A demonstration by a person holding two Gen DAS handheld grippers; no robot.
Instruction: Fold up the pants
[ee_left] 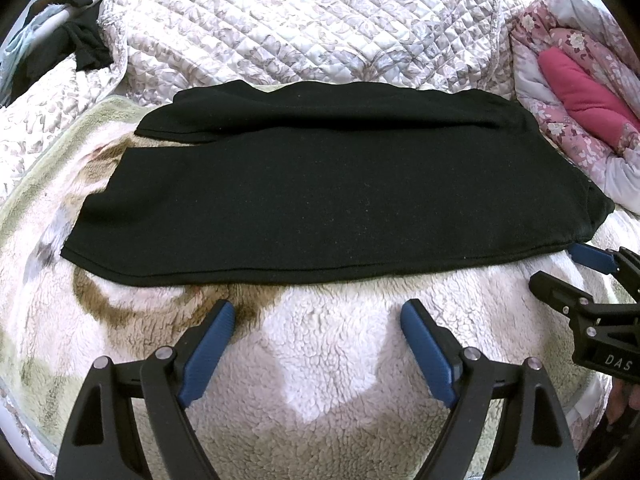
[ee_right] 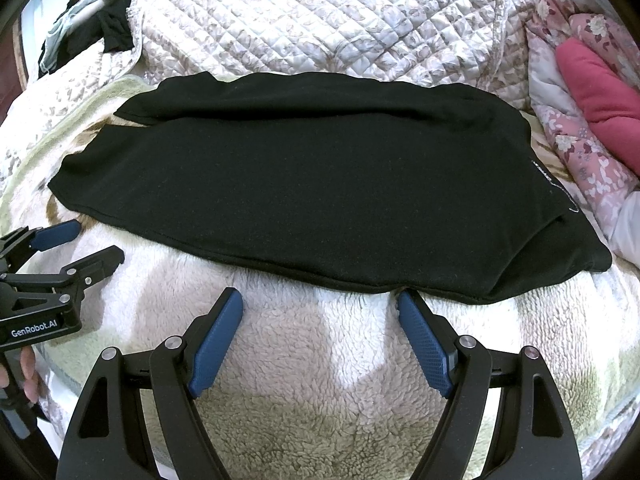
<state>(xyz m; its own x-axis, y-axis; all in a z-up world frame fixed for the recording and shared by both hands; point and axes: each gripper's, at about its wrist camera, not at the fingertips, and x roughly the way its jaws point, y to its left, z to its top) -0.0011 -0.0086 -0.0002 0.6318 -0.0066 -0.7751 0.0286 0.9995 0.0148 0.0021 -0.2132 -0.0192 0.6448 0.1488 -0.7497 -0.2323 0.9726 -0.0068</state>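
Observation:
Black pants [ee_left: 320, 192] lie flat across a fleece blanket [ee_left: 320, 360], legs to the left, waist to the right; they also show in the right wrist view [ee_right: 304, 184]. My left gripper [ee_left: 318, 312] is open and empty, just short of the pants' near hem. My right gripper [ee_right: 320, 304] is open and empty, its right fingertip touching the near edge close to the waist. The right gripper shows at the right edge of the left wrist view [ee_left: 576, 272]. The left gripper shows at the left edge of the right wrist view [ee_right: 80, 244].
A quilted floral bedspread [ee_left: 312, 20] rises behind the pants. A pink floral quilt with a magenta cushion [ee_left: 584, 92] lies at the right. Dark clothes [ee_left: 80, 40] lie at the far left.

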